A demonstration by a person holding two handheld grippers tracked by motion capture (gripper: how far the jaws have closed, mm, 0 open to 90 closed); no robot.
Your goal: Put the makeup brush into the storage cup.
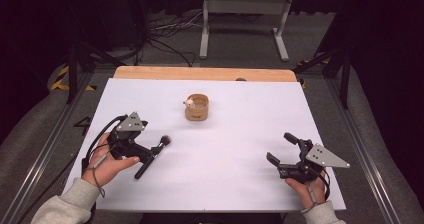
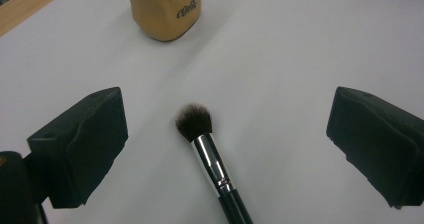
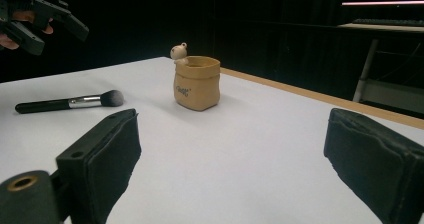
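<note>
The left gripper (image 1: 150, 156) hangs over the makeup brush (image 2: 210, 151) with its jaws spread wide, one on each side of the brush and neither touching it; nothing is held. The right gripper (image 1: 282, 149) rests low at the near right of the white table (image 1: 240, 154), jaws likewise wide and empty, well apart from the brush. Judged from this, the pick-up has not yet been made: the brush lies flat on the table at the near left, and grasping and any transfer remain to be done. The likely destination is the tan pouch-shaped holder (image 1: 197, 107), standing upright near the table's centre, beyond the brush and apart from it. The brush has a black handle, a bright metal ferrule and a short, dark, rounded bristle head pointing toward the holder. The holder bears a small printed mark and a small pale figure (image 3: 179, 51) on its rim.
</note>
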